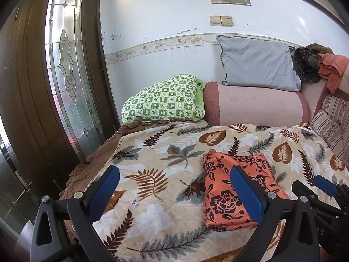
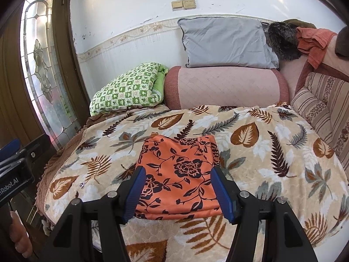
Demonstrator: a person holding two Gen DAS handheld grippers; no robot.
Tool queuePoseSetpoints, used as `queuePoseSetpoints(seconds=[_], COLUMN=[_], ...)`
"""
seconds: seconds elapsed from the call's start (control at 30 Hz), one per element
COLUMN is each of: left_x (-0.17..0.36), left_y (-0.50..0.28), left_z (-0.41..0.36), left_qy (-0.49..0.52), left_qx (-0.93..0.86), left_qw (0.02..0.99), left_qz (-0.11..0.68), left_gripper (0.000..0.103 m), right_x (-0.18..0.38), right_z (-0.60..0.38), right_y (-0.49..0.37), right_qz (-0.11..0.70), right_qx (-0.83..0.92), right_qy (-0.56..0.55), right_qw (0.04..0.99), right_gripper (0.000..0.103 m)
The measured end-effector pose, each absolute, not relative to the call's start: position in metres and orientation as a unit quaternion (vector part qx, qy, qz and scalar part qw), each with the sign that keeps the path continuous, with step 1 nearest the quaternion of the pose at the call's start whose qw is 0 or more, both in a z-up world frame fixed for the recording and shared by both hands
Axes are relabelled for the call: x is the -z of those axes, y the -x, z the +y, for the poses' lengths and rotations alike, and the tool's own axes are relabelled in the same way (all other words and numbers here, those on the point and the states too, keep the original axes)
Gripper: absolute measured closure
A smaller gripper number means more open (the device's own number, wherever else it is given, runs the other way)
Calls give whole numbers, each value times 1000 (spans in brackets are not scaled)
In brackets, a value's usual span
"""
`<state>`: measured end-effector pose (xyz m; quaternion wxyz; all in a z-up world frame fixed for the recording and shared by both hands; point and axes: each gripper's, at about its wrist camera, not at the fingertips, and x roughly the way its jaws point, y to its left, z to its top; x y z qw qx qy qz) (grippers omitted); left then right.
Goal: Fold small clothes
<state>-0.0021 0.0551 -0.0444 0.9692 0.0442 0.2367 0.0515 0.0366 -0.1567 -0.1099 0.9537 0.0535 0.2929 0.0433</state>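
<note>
A folded orange cloth with a dark flower print [image 1: 220, 198] [image 2: 176, 163] lies flat on the leaf-patterned blanket [image 1: 165, 152] [image 2: 261, 157] that covers the bed. My left gripper [image 1: 176, 187] is open and hovers over the blanket to the left of the cloth, with nothing between its blue pads [image 1: 109, 183]; its right finger overlaps the cloth in the left wrist view. My right gripper [image 2: 178, 194] is also open, low over the cloth's near edge, one blue pad [image 2: 222, 194] showing at each side of the cloth. Neither grips it.
At the bed's head lie a green checked pillow [image 2: 126, 89], a pink bolster [image 2: 224, 87] and a grey pillow [image 2: 226, 43]. Striped cushions [image 2: 316, 113] line the right side. A dark door with a glass panel [image 1: 65, 65] stands left, beyond the blanket's edge.
</note>
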Motion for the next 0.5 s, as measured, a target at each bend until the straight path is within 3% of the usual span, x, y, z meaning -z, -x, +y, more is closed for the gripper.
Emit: queuePoseSetpoints(seconds=[0.5], left_x=[49], left_y=[0], left_z=[54], left_qy=[-49], left_qx=[-49], left_qw=[967], left_qz=[245], left_gripper=[2], right_x=[116], right_z=[-157], right_y=[-36], right_qz=[297], right_qx=[-34], right_qy=[-57], right_qw=[953], right_gripper=[38])
